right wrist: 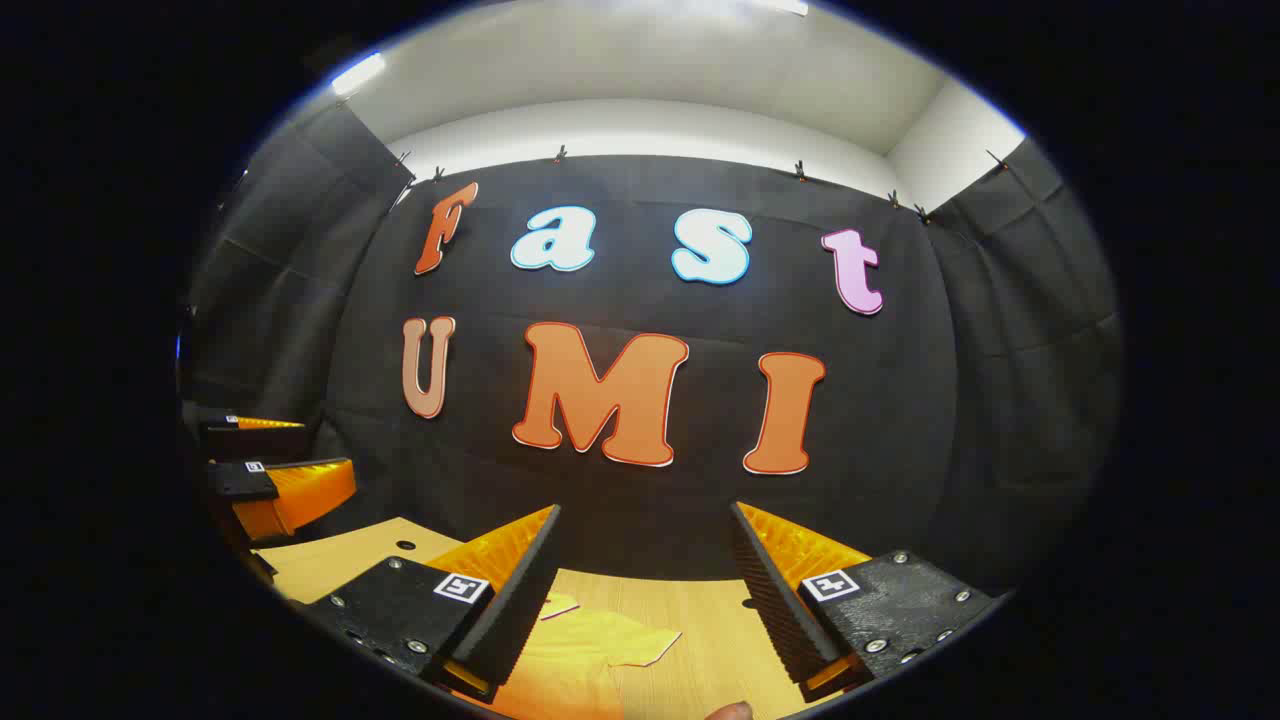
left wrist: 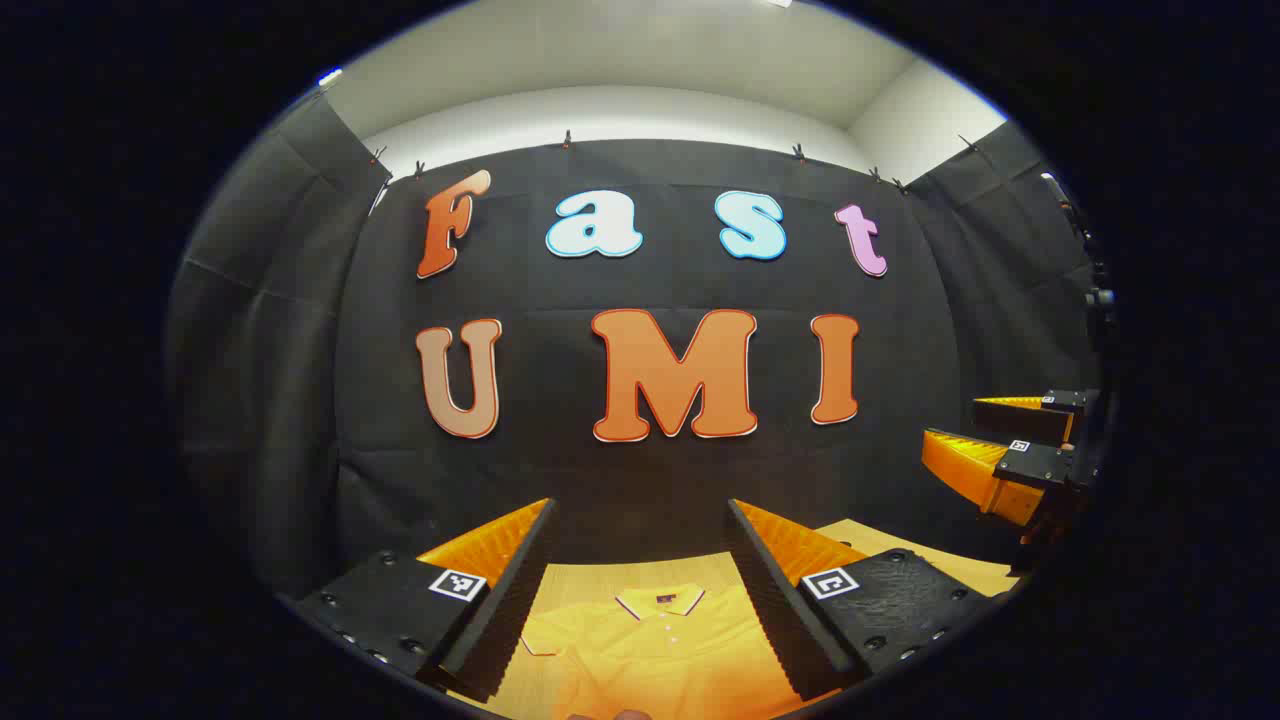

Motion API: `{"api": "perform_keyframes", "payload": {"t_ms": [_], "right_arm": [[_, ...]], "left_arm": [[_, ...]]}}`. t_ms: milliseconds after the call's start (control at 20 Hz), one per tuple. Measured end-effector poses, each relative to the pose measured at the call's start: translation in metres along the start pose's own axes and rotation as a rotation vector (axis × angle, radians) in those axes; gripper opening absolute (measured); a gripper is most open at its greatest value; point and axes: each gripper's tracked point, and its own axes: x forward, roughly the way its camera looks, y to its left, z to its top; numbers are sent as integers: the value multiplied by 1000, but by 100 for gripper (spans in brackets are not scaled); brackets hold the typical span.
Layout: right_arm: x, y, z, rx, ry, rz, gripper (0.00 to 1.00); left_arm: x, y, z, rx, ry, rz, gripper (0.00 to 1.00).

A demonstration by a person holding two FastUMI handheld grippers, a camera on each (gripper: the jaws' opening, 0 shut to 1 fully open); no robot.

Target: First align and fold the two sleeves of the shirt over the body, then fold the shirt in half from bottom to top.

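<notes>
- Nearest the lens in the left gripper view, the left gripper (left wrist: pixel 640 570) hangs above the table with its jaws spread wide and nothing between them.
- Right below that gap lies the yellow shirt (left wrist: pixel 650 650), spread flat on the wooden table (left wrist: pixel 590 578), collar (left wrist: pixel 660 600) pointing toward the booth wall.
- Over in the right gripper view, the right gripper (right wrist: pixel 645 580) is just as released, fingers apart, holding nothing.
- Beneath it a short sleeve (right wrist: pixel 625 640) juts out sideways from the shirt's body onto bare wood, and it looks unfolded.
- Each camera also catches the other gripper off to the side, well apart from its partner, raised above the table edge.
- Judging by how things lie, neither sleeve has been folded over the body yet, so the task looks to be at its very start.
- Handling call: this looks like light, soft knit fabric that will sag and drape rather than keep its shape, and may slide a little on smooth wood.
- Best hold, I'd say, is a pinch at the sleeve's hem edge or cuff corner, taking just the top layer so the body stays put.
- Risk to watch: grabbing too deep could drag the whole shirt and skew the collar line.
- For the later bottom-to-top fold, the two hem corners look like the natural grips, one per gripper.
</notes>
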Motion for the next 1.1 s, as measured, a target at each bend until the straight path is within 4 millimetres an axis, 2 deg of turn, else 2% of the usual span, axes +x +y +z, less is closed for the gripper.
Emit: {"api": "perform_keyframes", "payload": {"t_ms": [300, 350, 450, 600, 800, 900, 950, 1000, 1100], "right_arm": [[-2, 6, -8, -7, 17, 40, 94], [0, 11, -12, -2, 24, 63, 98], [0, 18, -15, -7, 34, 101, 95], [5, 17, -16, -48, 35, 127, 98], [9, 28, -18, -32, 34, 170, 98], [10, 29, -24, -25, 53, 176, 98], [10, 28, -29, -27, 69, 176, 94], [11, 25, -34, -30, 90, 171, 98], [10, 18, -52, -31, 147, 158, 98]], "left_arm": [[-6, 16, -8, -32, -23, 93, 100], [-7, 15, -12, -39, -21, 109, 99], [-5, 9, -18, -39, -9, 125, 99], [1, 9, -23, -28, 10, 151, 99], [6, 6, -30, -29, 29, 164, 98], [9, 5, -33, -19, 37, 167, 99], [9, 6, -32, -16, 33, 170, 99], [10, 7, -28, -11, 28, 175, 99], [11, 5, -27, 3, 20, 181, 99]]}}
